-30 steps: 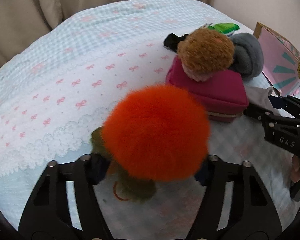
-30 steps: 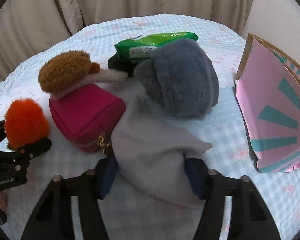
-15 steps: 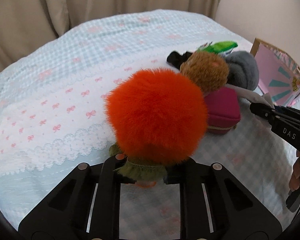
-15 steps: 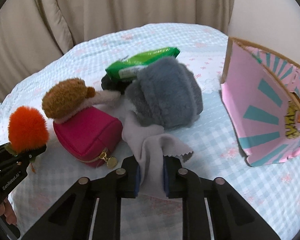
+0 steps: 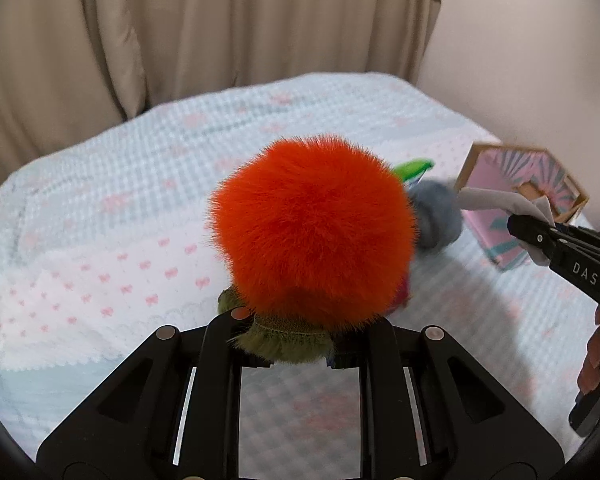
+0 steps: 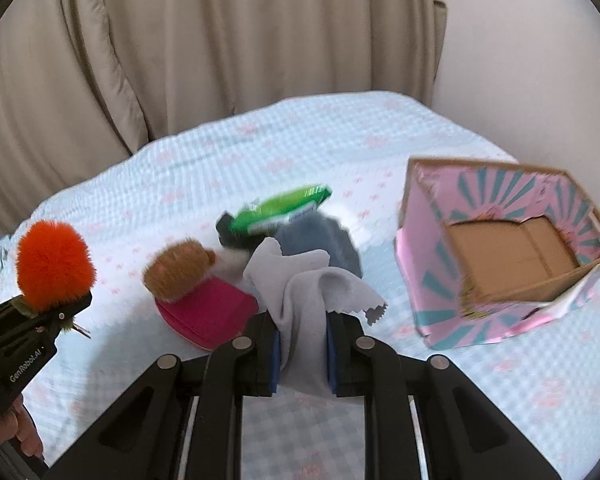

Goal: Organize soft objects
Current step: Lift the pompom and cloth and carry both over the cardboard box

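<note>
My left gripper (image 5: 286, 344) is shut on the green base of a fluffy orange plush (image 5: 312, 228) and holds it above the bed; it also shows in the right wrist view (image 6: 54, 264). My right gripper (image 6: 302, 354) is shut on a grey cloth (image 6: 300, 280), lifted off the bed; the cloth also shows in the left wrist view (image 5: 496, 200). An open pink and teal cardboard box (image 6: 504, 248) stands to the right, empty inside.
On the bed (image 6: 260, 148) lie a brown plush (image 6: 178, 266) on a magenta pouch (image 6: 208, 312), a grey furry plush (image 6: 320, 240), a green packet (image 6: 284, 206) and something black under it. Beige curtains hang behind; a wall is at the right.
Both grippers shut on their objects and rose: the orange plush and the grey cloth are lifted off the bed. The box's open top has come into view.
</note>
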Demonstrator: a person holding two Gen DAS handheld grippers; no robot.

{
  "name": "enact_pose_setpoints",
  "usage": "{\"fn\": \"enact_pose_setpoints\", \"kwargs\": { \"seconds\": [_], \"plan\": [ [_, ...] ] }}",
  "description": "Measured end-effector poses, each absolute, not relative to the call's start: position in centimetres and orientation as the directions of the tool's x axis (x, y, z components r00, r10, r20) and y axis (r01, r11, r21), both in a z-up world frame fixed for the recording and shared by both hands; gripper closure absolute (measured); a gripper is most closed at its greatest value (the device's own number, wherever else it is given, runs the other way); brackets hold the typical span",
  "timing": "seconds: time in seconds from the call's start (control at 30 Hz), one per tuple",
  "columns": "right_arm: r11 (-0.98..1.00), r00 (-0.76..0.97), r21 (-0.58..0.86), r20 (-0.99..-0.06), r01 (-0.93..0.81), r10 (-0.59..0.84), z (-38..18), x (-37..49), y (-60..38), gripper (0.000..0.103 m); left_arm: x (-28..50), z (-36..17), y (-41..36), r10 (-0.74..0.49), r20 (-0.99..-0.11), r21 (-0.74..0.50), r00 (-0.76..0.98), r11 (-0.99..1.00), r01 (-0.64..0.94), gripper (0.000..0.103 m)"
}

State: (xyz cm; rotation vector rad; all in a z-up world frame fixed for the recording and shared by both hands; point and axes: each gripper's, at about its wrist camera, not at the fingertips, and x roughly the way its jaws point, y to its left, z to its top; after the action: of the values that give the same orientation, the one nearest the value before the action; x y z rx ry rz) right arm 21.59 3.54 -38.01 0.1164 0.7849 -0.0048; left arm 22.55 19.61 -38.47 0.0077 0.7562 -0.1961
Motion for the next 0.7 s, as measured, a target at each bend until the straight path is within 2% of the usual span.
{"fn": "enact_pose_setpoints", "kwargs": {
  "seconds": [0.4, 0.7],
  "plan": [
    [0.986, 0.742, 0.118, -0.67, 0.121, -0.011, -24.4, 17.2, 0.1, 0.087, 20.0, -24.1, 16.4, -0.212, -0.624, -0.119, 0.752, 0.977, 0.177, 0.089],
    [0.975, 0.761, 0.115, -0.645, 0.188, -0.071, -16.6, 15.6, -6.5, 0.087, 20.4, -16.3, 9.0, -0.267, -0.585, -0.117, 0.766, 0.962, 0.246, 0.089]
  ]
}}
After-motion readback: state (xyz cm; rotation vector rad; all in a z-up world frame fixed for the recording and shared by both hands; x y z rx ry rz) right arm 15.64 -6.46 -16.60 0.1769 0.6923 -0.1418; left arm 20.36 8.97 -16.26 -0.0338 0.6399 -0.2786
